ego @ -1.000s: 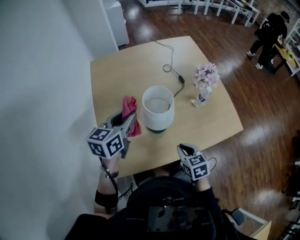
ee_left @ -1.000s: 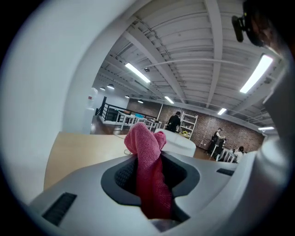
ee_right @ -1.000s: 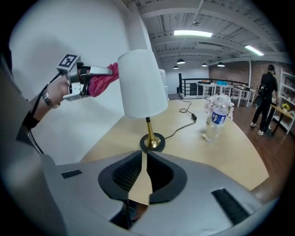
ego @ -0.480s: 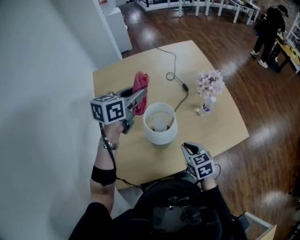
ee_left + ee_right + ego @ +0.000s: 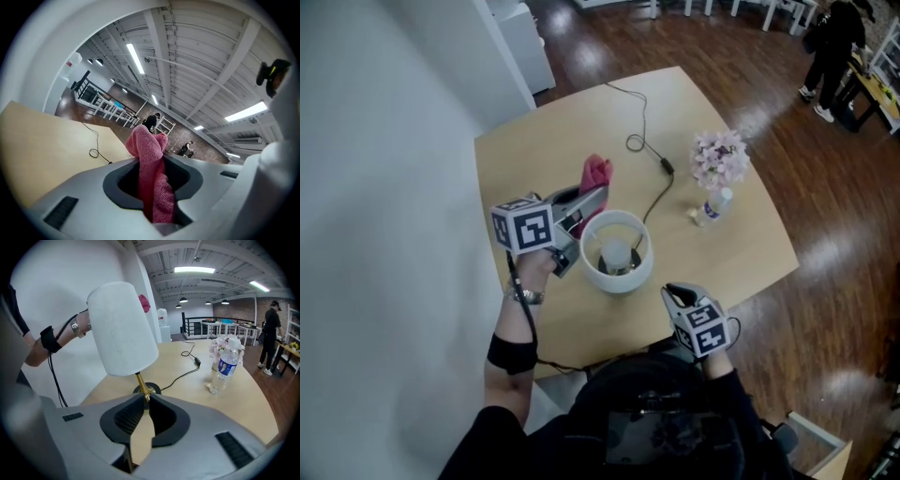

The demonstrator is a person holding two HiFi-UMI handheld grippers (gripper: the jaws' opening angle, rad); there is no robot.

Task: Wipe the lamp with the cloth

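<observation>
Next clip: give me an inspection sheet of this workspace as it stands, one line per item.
Surface: light wooden table, set against a white wall.
Job's things: white lamp upright near the table's near edge; pink cloth held beside its shade, contact unclear.
Clutter: water bottle, pink flowers, a small white piece beside the bottle.
Grippers: left hand-held gripper shut on the cloth; right hand-held gripper shut, empty, at the near edge.
Cables: lamp cord crosses the table and runs off its far edge.
Surroundings: wood floor; a person standing far off.
</observation>
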